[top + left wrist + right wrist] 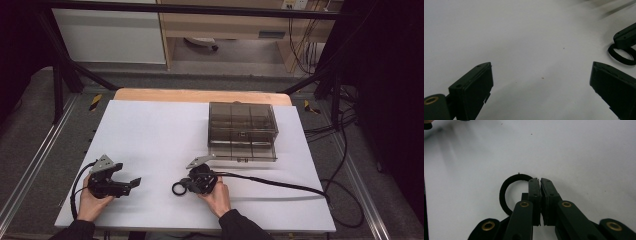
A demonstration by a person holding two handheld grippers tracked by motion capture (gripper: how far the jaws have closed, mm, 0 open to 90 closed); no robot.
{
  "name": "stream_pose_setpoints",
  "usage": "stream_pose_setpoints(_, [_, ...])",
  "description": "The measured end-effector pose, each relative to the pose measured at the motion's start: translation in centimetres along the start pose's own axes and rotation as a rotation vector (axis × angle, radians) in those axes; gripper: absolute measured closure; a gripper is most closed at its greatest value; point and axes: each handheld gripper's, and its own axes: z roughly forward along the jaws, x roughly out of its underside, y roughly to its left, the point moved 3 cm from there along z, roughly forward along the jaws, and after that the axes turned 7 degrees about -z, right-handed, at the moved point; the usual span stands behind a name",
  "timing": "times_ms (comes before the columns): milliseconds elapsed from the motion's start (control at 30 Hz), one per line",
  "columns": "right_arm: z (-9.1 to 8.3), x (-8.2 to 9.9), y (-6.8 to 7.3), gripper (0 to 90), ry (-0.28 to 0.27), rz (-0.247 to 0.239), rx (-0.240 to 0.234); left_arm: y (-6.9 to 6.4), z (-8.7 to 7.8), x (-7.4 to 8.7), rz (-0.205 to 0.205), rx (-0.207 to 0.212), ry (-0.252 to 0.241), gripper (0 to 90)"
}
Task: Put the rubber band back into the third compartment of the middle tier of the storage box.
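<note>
Black ring [505, 192] lay flat on white table [150, 135], near edge | right gripper [540, 181] pinched its band, jaws pressed together | left gripper [541, 75] spread, nothing between | judged light, thin, maybe flexible — grip 1 side of band

Lab/recording rig: white worktop [150, 135] inside a black metal frame [65, 65], dark curtains at the sides, loose cables [345, 200] on grey carpet, hazard-tape markers [95, 101], wooden bench [225, 22] with wiring behind.

Thin black ring [507, 188] flat on white table, rim pinched in right claw [540, 181].
</note>
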Motion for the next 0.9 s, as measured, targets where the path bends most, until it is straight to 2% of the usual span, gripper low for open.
stream_pose_setpoints(900, [-1.8, -1.0, -0.1, 87.4, -0.021, -0.014, 0.021, 0.0, 0.0, 0.0, -0.001, -0.001, -0.002, 4.6])
